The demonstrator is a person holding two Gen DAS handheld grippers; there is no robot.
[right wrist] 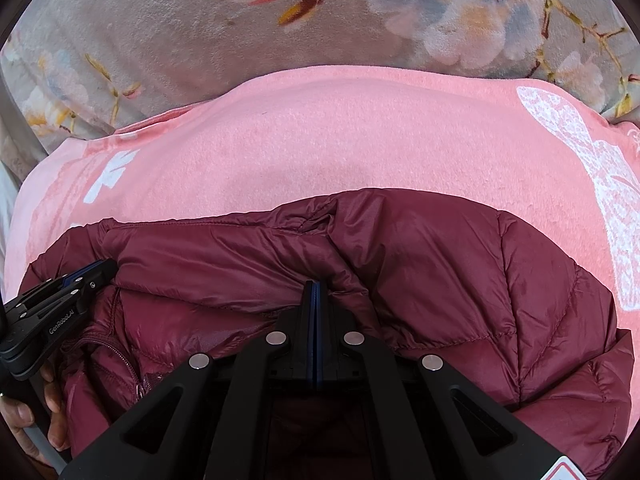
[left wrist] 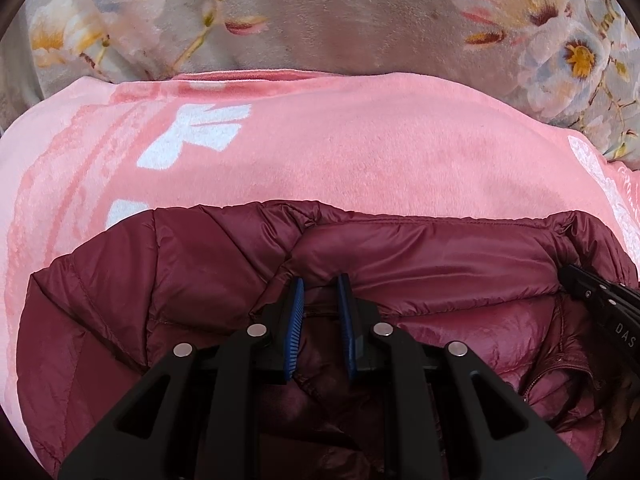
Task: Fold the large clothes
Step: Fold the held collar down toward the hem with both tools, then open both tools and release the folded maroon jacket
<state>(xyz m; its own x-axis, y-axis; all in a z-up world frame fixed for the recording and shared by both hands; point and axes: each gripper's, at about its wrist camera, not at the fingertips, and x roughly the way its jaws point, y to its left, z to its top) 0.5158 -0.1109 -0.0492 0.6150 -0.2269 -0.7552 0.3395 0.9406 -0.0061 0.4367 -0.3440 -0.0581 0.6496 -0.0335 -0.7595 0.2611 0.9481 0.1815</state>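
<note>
"GenRobot.AI" on left gripper (right wrist: 86,278); "DAS" on right gripper (left wrist: 576,276).

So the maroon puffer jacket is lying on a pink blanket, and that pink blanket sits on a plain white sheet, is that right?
Not quite. The maroon puffer jacket does lie on the pink blanket, but what lies beyond and under the blanket's far edge is a grey floral-printed cover, not a plain white sheet. Both wrist views show the flower pattern along the top of the picture.

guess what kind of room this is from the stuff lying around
Probably a bedroom, with the work done on a bed or another soft surface. A plush grey floral blanket covers the far side, a pink fleece blanket lies over it, and a maroon puffer jacket sits on top. No walls or furniture show.
</note>
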